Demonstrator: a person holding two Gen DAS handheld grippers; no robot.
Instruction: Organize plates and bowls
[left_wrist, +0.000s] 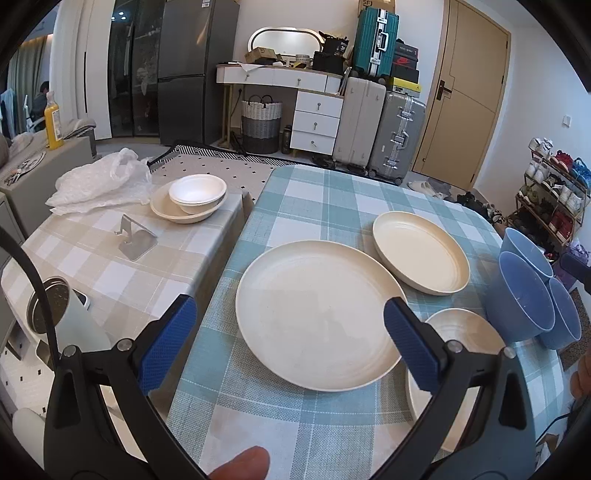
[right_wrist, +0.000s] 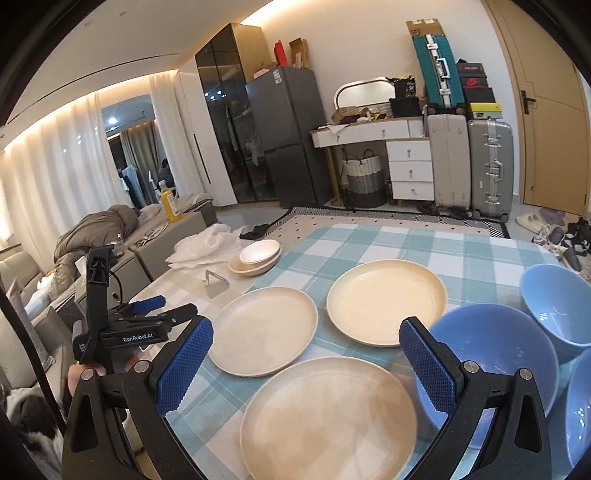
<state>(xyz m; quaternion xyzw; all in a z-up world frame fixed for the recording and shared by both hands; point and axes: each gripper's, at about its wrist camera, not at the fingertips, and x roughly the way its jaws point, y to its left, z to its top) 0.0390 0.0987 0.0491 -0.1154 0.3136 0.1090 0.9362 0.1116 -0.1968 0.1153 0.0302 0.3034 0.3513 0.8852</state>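
Note:
Three cream plates lie on the teal checked tablecloth (left_wrist: 317, 192). In the left wrist view the large plate (left_wrist: 317, 314) sits between the open fingers of my left gripper (left_wrist: 290, 341), with a deeper plate (left_wrist: 421, 253) behind it and a third plate (left_wrist: 458, 332) at the right. Three blue bowls (left_wrist: 524, 295) stand at the right edge. In the right wrist view my right gripper (right_wrist: 306, 360) is open and empty above the near plate (right_wrist: 325, 417), with the blue bowls (right_wrist: 495, 354) to its right. My left gripper (right_wrist: 159, 310) shows at the left, open.
A side table with a beige checked cloth (left_wrist: 110, 258) holds a white bowl in a cream plate (left_wrist: 195, 197), a metal phone stand (left_wrist: 135, 240) and a white plastic bag (left_wrist: 99, 181). A white appliance (left_wrist: 62, 310) stands at the near left. Suitcases and a dresser line the far wall.

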